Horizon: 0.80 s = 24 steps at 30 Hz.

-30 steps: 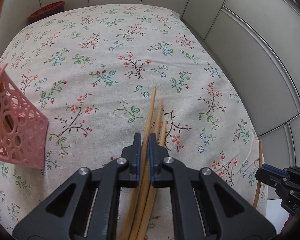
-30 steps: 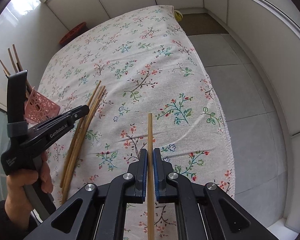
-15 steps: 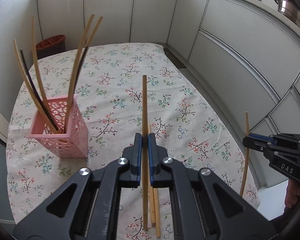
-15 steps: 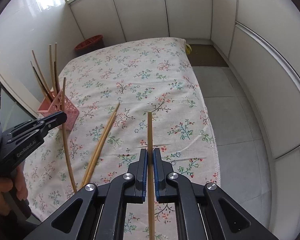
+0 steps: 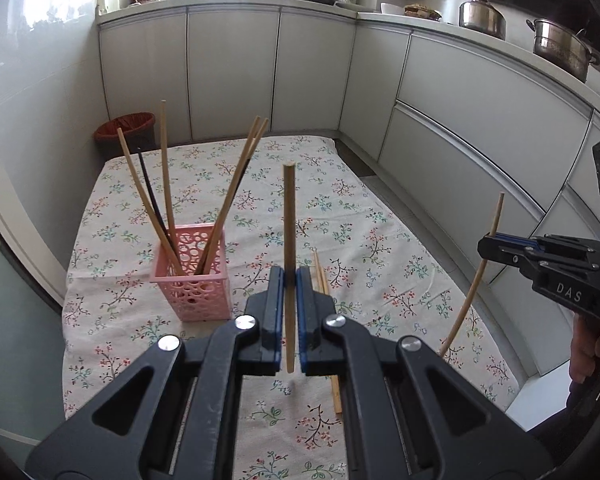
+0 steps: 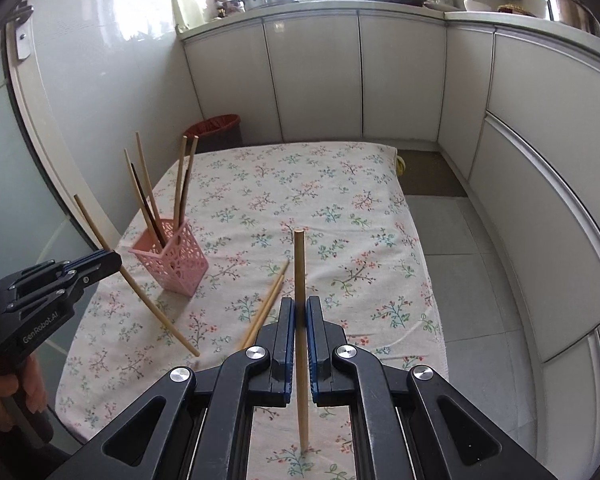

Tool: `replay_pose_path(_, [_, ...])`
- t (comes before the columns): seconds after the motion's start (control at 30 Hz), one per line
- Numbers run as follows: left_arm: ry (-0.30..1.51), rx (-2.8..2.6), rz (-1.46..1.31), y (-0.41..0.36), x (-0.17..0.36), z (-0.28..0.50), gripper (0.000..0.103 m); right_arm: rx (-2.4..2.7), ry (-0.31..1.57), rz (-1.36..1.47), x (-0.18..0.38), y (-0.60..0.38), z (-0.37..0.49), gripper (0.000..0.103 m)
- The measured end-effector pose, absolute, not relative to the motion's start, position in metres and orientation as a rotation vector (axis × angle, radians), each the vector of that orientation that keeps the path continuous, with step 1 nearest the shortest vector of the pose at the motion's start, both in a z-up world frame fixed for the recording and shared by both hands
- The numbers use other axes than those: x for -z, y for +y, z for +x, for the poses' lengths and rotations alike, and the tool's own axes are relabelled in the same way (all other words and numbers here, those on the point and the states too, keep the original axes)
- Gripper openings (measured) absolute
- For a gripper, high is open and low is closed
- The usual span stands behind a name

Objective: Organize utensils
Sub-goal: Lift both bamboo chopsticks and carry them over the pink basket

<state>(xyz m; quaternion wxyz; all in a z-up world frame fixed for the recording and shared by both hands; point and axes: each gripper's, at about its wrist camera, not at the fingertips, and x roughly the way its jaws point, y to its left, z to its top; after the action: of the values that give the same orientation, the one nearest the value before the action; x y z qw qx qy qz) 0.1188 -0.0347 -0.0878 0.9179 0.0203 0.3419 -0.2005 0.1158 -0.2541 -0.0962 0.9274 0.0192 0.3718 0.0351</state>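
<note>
Each chopstick is a thin, stiff, light wooden stick, smooth enough to pivot or slip in a pinch, so a hold near mid-length probably steadies it best. The left gripper (image 5: 288, 280) is pinched on one chopstick (image 5: 289, 220), held upright above the cloth, just to the right of the pink basket (image 5: 192, 284). The right gripper (image 6: 300, 316) is clamped on a second chopstick (image 6: 299, 272), also upright, farther right of the basket.

The count: two sticks held, one per gripper. In the basket stand five pale wooden sticks (image 5: 165, 168) plus one dark one (image 5: 152, 196), though the overlap at the rim makes six only a likely total. On the floral tablecloth (image 5: 340, 208) lie two loose chopsticks (image 6: 266, 308), side by side and right of the basket, between it and the right gripper. Behind the basket, beyond the table's far edge, sits a red bin (image 5: 126, 128).
</note>
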Motion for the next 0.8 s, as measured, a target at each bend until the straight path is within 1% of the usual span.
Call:
replay_pose_path(0.23, [0.621,0.378,-0.022,-0.009,0.059,0.114,0.007,-0.100,0.632,0.056,0.068,-0.230,0.117,0.006])
replay_pose_path(0.37, [0.539,0.345,-0.064,0.006,0.039,0.111,0.007,-0.116,0.582,0.064,0.054,-0.218,0.120,0.006])
replay_pose_path(0.5, [0.440,0.278,-0.121,0.026,0.023,0.108,0.007,-0.133,0.568,0.081,0.049,-0.209,0.125,0.006])
replay_pose_path(0.63, [0.382,0.210,-0.166,0.039,0.019,0.114,0.007,-0.143,0.576,0.086,0.050,-0.203,0.129,0.006])
replay_pose_path(0.8, [0.377,0.164,-0.190,0.044,0.026,0.133,0.007,-0.145,0.581,0.096,0.052,-0.200,0.129,0.006])
